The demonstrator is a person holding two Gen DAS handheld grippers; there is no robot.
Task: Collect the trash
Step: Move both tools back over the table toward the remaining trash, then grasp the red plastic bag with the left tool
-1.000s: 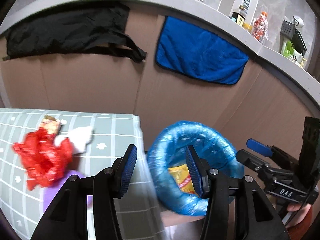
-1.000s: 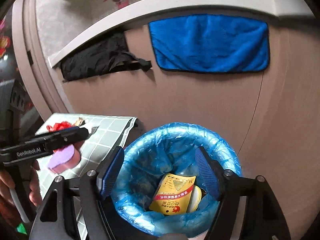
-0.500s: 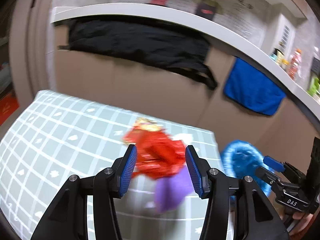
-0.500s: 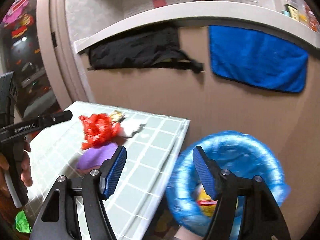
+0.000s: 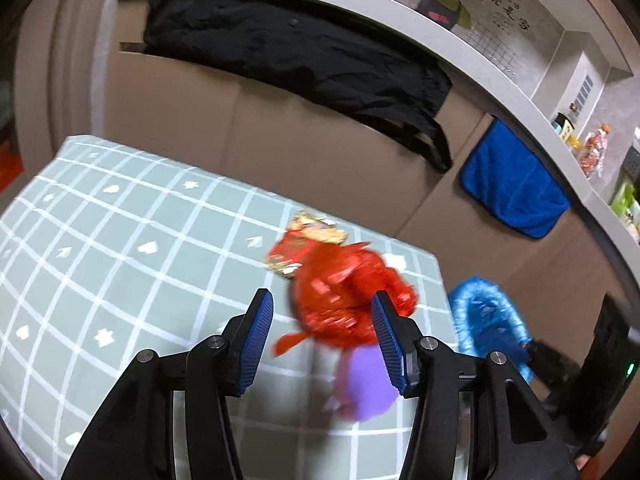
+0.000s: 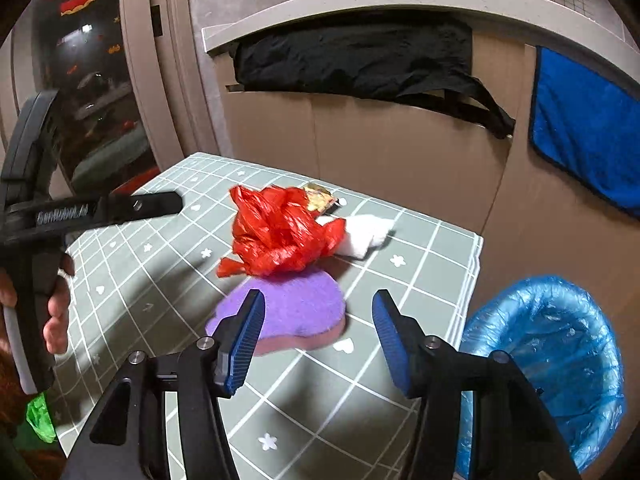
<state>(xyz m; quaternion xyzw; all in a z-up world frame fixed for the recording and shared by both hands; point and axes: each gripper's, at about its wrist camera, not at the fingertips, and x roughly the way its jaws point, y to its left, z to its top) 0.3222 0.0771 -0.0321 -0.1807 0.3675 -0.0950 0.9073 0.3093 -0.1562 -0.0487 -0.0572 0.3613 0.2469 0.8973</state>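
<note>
Trash lies in a small cluster on the table, which is covered by a grey-green gridded cloth and is the biggest thing here; the cluster sits toward the table's far right corner, near the edge that faces the bin. Most of the cloth to the left of the cluster and toward the near edge is bare. Behind the far edge rises a brown cardboard wall with a black cloth and a blue towel hanging on it.

The bin, lined with a blue bag, stands on the floor just beyond the table's right edge, below the tabletop.

In the cluster, the crumpled red plastic bag is largest; touching its near side lies a purple sponge, a white crumpled tissue lies at its right, and a gold and red wrapper peeks from behind.

The right gripper hovers over the sponge; its jaws have just been closing but stand wide, pressing on nothing. The left gripper frames the red bag, jaws wide, touching nothing; seen from the right, it hangs over the table's left edge in a hand.
</note>
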